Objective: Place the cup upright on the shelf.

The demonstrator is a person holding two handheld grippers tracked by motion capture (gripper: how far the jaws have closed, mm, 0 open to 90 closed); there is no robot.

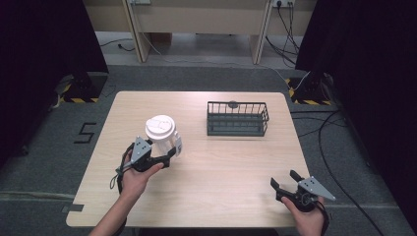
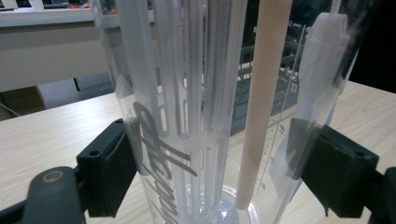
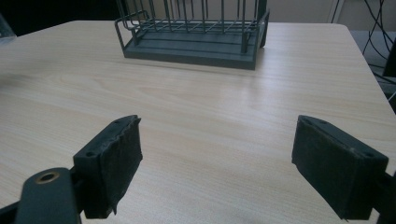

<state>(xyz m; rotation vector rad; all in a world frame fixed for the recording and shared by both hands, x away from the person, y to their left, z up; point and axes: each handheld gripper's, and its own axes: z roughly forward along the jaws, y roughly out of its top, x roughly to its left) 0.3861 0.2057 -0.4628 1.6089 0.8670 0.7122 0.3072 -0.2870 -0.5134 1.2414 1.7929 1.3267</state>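
A lab or recording studio, not a home: a light wood table [image 1: 206, 191] stands alone on grey carpet [image 1: 49, 147], w/ black curtains [image 1: 44, 39] at upper left and right of frame. Hazard-striped stand bases [image 1: 78, 91] sit at both sides, cables [image 1: 339, 147] trail across the floor at right, and a taped "5" [image 1: 86, 132] marks the carpet at left.
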